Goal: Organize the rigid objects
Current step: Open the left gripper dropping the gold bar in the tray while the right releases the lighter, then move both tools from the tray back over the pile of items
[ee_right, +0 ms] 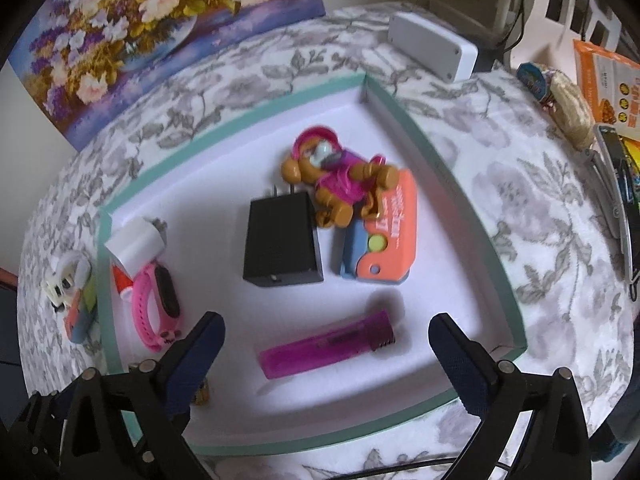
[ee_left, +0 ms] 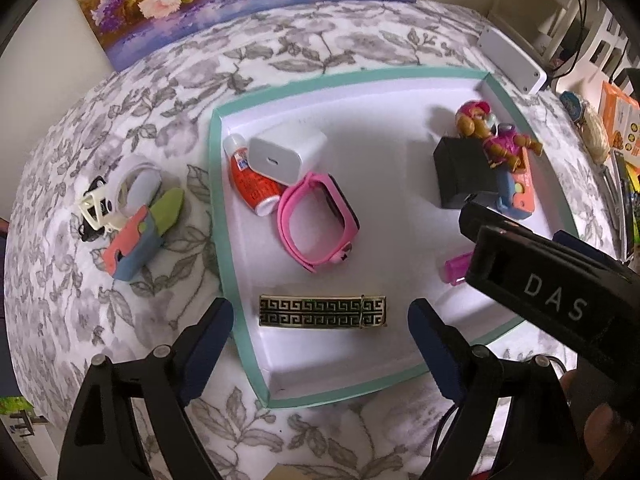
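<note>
Currently, both tools are hovering released, gripping nothing. The left gripper [ee_left: 320, 340] is hanging over the gold-patterned clip [ee_left: 322, 311] near the tray's [ee_left: 214, 160] front edge; the right gripper [ee_right: 324, 348] is hanging over the purple lighter [ee_right: 326, 346].

Already lying in the tray: white charger [ee_left: 286, 154], glue tube [ee_left: 252, 184], pink watch [ee_left: 318, 224], black adapter [ee_right: 282, 240], dog figure [ee_right: 336, 178], orange toy [ee_right: 380, 236].

Still sitting out on the cloth, left of the tray: a small cluster of toys [ee_left: 128, 216]. Collecting that looks like the next call, probably a leftward reach by the left tool.
</note>
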`<state>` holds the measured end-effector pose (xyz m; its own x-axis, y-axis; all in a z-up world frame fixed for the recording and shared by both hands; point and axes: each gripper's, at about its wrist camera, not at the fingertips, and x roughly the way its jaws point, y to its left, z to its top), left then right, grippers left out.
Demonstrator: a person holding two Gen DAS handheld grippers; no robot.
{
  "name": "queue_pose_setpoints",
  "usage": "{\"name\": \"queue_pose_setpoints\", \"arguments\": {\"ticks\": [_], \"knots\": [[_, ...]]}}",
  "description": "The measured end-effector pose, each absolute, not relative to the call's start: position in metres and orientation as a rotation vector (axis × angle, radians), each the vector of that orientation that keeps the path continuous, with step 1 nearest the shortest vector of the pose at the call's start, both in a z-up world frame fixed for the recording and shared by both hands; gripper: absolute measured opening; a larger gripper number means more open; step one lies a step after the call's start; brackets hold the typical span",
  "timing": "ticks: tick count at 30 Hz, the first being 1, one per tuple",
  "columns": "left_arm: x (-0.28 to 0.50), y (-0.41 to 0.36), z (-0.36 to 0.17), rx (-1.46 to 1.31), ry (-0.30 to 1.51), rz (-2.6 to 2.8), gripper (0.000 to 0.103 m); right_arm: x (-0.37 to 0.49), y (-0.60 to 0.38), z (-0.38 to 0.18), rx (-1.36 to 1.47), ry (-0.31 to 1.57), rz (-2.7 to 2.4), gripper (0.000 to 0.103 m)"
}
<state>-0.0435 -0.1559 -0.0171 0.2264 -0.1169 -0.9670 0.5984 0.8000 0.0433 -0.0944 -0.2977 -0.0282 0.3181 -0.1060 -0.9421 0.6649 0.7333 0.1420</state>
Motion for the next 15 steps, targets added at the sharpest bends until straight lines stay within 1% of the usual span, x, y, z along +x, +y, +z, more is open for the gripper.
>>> {"name": "queue_pose_setpoints", "arguments": {"ticks": [8,15], "knots": [[-0.024,-0.134,-0.014,0.363,1.270,-0.421,0.090,-0.101,-0.305,-0.017,0.602,1.077,-0.590,0.103],[0.008,-0.091,-0.006,0.209,1.268,-0.277,0.090,-0.103,-0.307,-0.016,0.614,1.069,-0.596,0.103]]}}
